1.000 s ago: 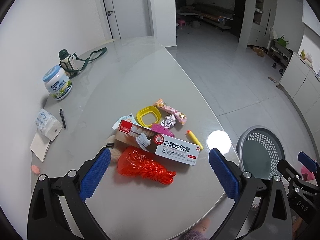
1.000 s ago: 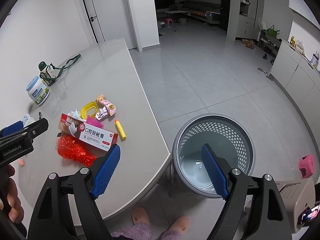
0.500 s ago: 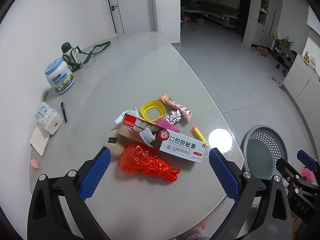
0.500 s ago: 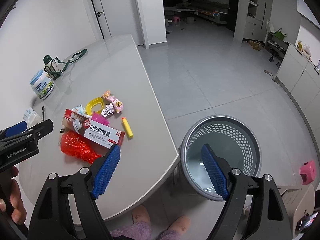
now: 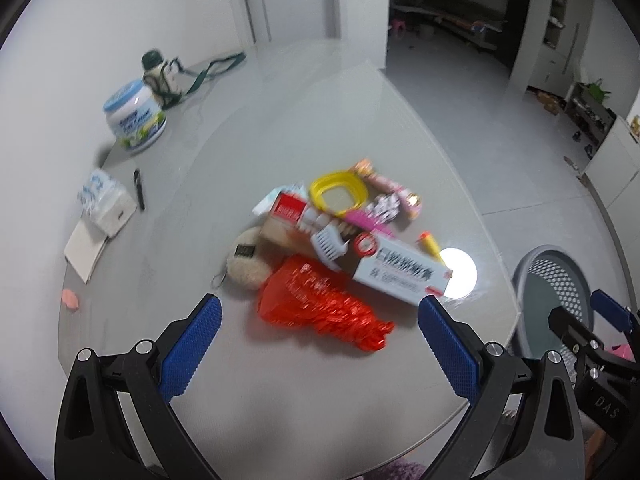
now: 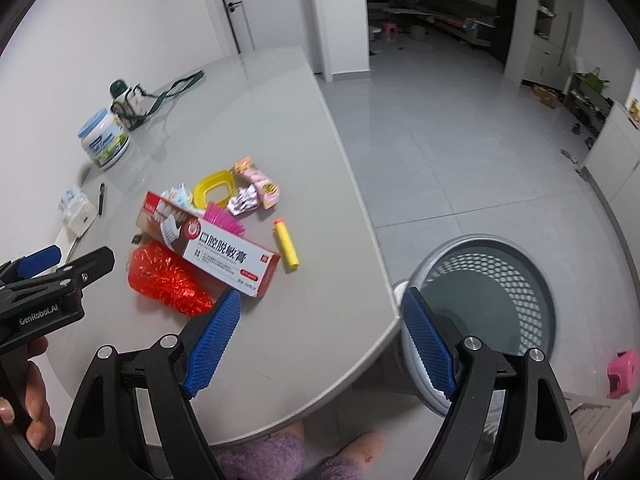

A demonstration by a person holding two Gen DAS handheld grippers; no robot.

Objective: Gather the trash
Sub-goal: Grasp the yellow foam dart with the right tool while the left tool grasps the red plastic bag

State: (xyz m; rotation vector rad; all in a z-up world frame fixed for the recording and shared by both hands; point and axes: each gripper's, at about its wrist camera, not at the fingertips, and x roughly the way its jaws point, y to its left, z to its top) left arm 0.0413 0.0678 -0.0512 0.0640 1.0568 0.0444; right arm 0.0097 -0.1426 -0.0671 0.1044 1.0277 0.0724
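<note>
Beige plush ball point(image 5: 247, 258), left view only

A home interior: a grey table point(image 6: 280, 320) against a white wall, with a closed white door point(image 6: 236, 4) at 11 o'clock and tiled floor point(image 6: 440, 128) running toward a dim living room with a sofa point(image 6: 436, 4) at 1 o'clock. A shoe rack point(image 6: 588, 96) and white cabinets point(image 6: 616, 148) line the wall at 3 o'clock; a pink stool point(image 6: 622, 368) sits at 4 o'clock.
</note>
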